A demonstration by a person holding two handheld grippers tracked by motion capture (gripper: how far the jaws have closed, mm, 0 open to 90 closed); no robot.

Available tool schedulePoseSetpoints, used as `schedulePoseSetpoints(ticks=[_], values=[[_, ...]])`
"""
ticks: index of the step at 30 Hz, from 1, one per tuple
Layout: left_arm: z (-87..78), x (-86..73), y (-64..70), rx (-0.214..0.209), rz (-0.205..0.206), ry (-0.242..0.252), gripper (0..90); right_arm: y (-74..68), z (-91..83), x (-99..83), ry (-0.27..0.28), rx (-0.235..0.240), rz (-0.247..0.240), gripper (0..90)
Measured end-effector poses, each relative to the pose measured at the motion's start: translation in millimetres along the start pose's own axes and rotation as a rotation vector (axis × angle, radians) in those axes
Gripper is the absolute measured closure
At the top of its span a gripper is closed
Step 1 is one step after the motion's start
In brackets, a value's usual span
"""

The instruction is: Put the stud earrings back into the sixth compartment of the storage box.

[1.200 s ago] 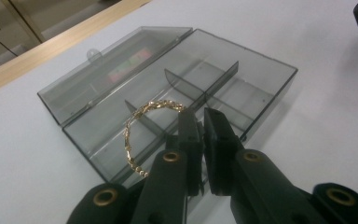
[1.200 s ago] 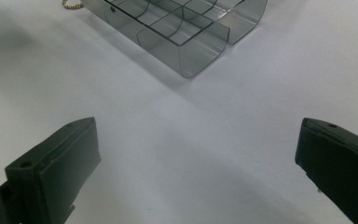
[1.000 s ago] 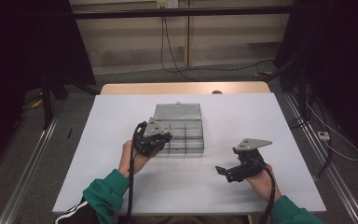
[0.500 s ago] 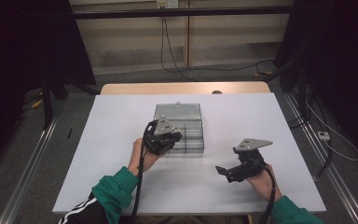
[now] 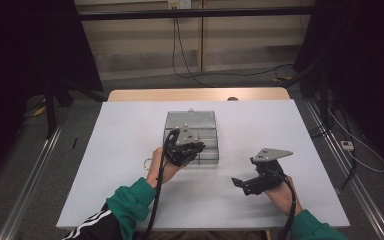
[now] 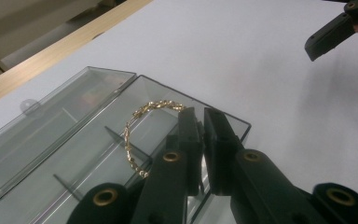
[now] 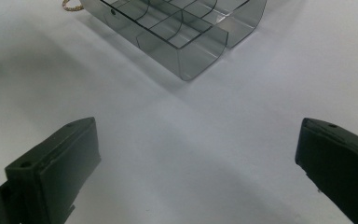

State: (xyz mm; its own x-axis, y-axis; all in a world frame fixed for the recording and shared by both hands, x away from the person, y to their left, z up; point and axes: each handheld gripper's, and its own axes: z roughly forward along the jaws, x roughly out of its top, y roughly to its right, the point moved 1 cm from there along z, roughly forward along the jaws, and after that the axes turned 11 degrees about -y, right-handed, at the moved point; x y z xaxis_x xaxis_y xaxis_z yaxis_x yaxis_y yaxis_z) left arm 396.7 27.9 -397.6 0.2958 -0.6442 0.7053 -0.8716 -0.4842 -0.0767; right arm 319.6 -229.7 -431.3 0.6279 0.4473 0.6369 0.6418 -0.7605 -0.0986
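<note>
At the bottom of the left gripper view our left gripper [image 6: 200, 140] has its fingers [image 6: 186, 140] nearly closed, pinching a gold bracelet [image 6: 133, 140] by one edge so it stands over the open clear organizer box [image 6: 98, 154] at centre frame. That thin grip is our worry: the loop could swing, slip free, or catch a divider [image 6: 121, 140] and land astride two compartments. Lower right in the high view, our right gripper [image 5: 252, 182] rests on the table [image 5: 130, 125], fingers wide apart and empty, too far off to steady the light box. A second ring [image 5: 146, 163] lies left of the box.
</note>
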Motion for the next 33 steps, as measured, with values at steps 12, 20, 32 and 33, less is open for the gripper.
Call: schedulePoseSetpoints(ticks=[12, 20, 32, 33], values=[[17.6, 4.2, 12.7, -0.025, 0.037, -0.006, 86.7, 0.3, -1.1, -0.2, 0.005, -0.003, -0.002, 0.0], [22.1, 5.5, 11.0, -0.026, 0.049, -0.011, 86.7, 0.5, -1.7, -0.5, 0.006, -0.003, 0.000, 0.0], [28.9, 3.7, 9.1, -0.037, 0.041, -0.029, 86.6, 0.4, -1.2, -0.8, 0.003, -0.003, -0.002, 0.0], [29.9, 3.5, 9.1, -0.039, 0.032, -0.024, 86.6, 0.0, -1.3, -0.9, 0.001, -0.003, -0.004, 0.0]])
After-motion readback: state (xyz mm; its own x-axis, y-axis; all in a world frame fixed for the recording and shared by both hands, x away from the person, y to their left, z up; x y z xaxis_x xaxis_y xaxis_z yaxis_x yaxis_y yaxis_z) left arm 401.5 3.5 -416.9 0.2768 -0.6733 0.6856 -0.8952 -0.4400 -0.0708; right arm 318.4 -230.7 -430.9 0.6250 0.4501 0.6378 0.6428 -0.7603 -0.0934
